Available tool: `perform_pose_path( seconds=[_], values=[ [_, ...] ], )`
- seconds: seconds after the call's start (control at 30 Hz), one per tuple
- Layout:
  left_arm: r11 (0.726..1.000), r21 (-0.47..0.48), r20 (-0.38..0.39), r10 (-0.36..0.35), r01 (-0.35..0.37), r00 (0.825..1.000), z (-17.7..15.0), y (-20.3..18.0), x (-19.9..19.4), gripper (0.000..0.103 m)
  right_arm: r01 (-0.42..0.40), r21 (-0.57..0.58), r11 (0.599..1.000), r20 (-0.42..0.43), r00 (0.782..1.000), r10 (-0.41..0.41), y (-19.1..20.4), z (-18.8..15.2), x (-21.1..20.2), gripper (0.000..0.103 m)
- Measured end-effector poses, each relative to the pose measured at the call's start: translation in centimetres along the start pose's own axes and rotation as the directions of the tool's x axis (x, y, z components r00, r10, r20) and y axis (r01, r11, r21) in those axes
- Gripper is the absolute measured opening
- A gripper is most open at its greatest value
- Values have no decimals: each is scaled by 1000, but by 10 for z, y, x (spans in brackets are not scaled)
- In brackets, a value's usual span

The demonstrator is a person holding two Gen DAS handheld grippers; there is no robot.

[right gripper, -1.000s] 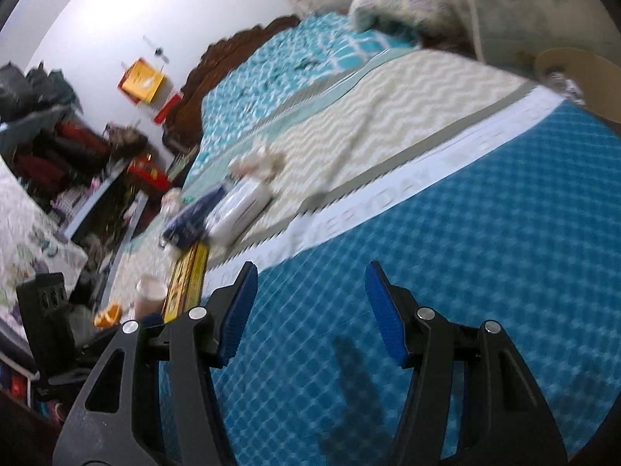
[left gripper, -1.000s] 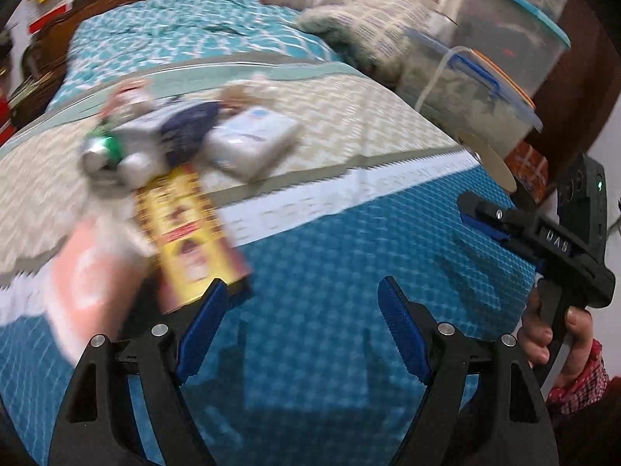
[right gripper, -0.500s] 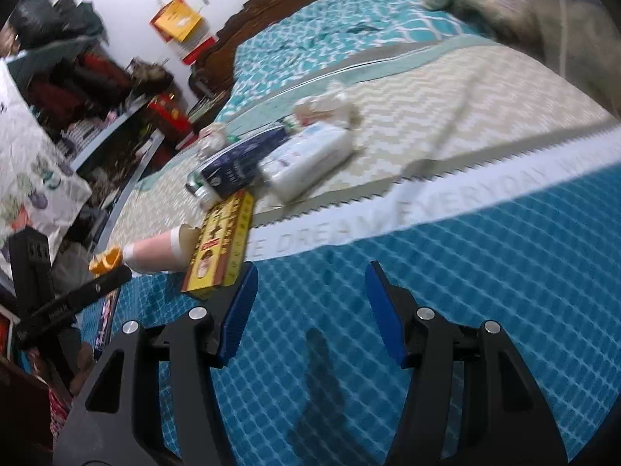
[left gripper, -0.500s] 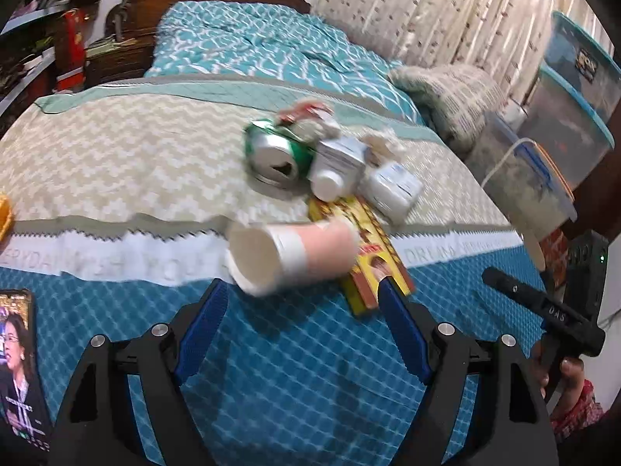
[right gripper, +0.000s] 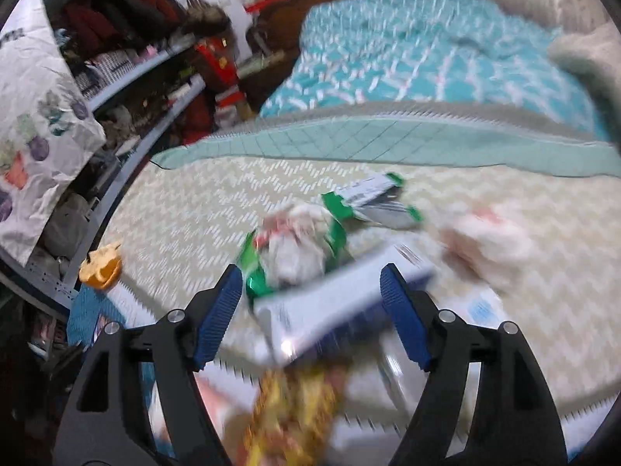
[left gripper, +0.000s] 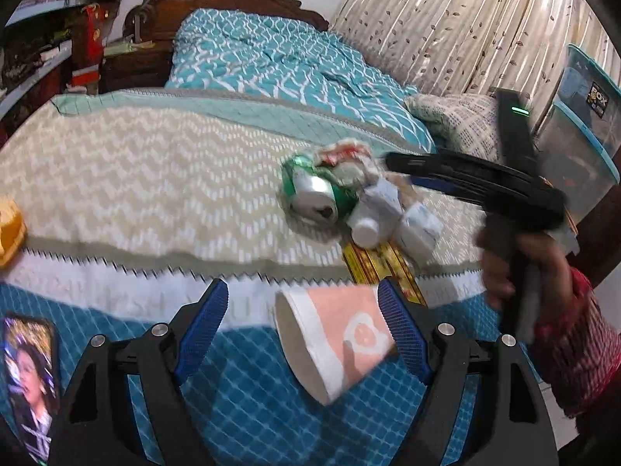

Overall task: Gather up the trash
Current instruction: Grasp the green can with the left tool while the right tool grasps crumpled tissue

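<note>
Between the left pads: left gripper [left gripper: 302, 324] stands wide, ribbed blue pads clear of a pink paper cup [left gripper: 337, 343].
Cup: tapered, on its side, rim toward the bed's near edge, inside hidden.
Right gripper [right gripper: 309, 312]: jaws opening over a blurred white-and-blue carton [right gripper: 330, 303], nothing gripped.
Trash heap: mid-bed on the chevron blanket [left gripper: 136, 178]; dented green can [left gripper: 316, 194], mouth facing the cup; crumpled wrapper [left gripper: 343, 157]; flat yellow box [left gripper: 378, 266].
</note>
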State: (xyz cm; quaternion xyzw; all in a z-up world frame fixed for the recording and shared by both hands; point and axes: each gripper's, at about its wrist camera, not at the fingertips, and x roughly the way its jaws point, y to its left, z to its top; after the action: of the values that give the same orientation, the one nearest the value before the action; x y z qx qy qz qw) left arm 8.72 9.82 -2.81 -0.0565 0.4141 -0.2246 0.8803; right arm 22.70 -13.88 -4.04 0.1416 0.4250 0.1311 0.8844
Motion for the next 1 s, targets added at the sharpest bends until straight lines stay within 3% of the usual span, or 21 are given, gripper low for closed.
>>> perform_pose_path(
  seconds=[0.03, 0.1, 0.13, 0.23, 0.3, 0.4, 0.5, 0.57, 0.63, 0.7, 0.77, 0.87, 1.0],
  values=[
    [1000, 1, 3, 2, -2, 1000, 6, 1, 1, 76, -19, 1, 1000, -45, 999, 19, 3, 9, 20, 73],
    [1000, 1, -3, 3, -3, 1000, 19, 3, 8, 77, -37, -20, 999, -105, 994, 35, 8, 14, 40, 37],
    [1000, 1, -7, 3, -3, 1000, 26, 4, 11, 77, -50, -23, 998, -110, 993, 47, 10, 15, 42, 36],
    [1000, -9, -36, -9, 9, 999, 54, 11, 33, 77, -58, -24, 998, 38, 998, 59, 7, 17, 7, 35],
    [999, -27, -73, -38, 36, 997, 72, 15, 54, 77, -12, -29, 1000, 113, 994, 15, -1, 13, -16, 35],
    [996, -69, -155, -62, 52, 986, 100, 23, 101, 77, 5, 14, 1000, 122, 992, -6, -19, 0, -31, 35],
    [989, -108, -242, -126, 102, 962, 118, 26, 145, 77, 1, 53, 999, 142, 990, -9, -32, -14, -44, 35],
    [978, -142, -307, -191, 154, 932, 122, 27, 174, 77, -13, 79, 997, 164, 986, 0, -39, -21, -54, 35],
    [962, -185, -359, -255, 199, 898, 118, 27, 193, 69, -23, 105, 994, 186, 982, 3, -46, -27, -63, 35],
    [963, -181, -357, -253, 200, 899, 118, 24, 195, 48, -22, 123, 992, 209, 978, -4, -53, -34, -72, 35],
    [952, -206, -352, -287, 225, 891, 117, 22, 194, 39, -25, 134, 991, 222, 975, -5, -57, -38, -78, 35],
    [965, -184, -321, -240, 189, 916, 118, 20, 176, 37, -47, 166, 985, 240, 971, 6, -66, -48, -87, 35],
    [962, -174, -206, -244, 210, 948, 131, 14, 123, 37, -64, 203, 977, 266, 964, 8, -80, -63, -104, 35]
  ],
)
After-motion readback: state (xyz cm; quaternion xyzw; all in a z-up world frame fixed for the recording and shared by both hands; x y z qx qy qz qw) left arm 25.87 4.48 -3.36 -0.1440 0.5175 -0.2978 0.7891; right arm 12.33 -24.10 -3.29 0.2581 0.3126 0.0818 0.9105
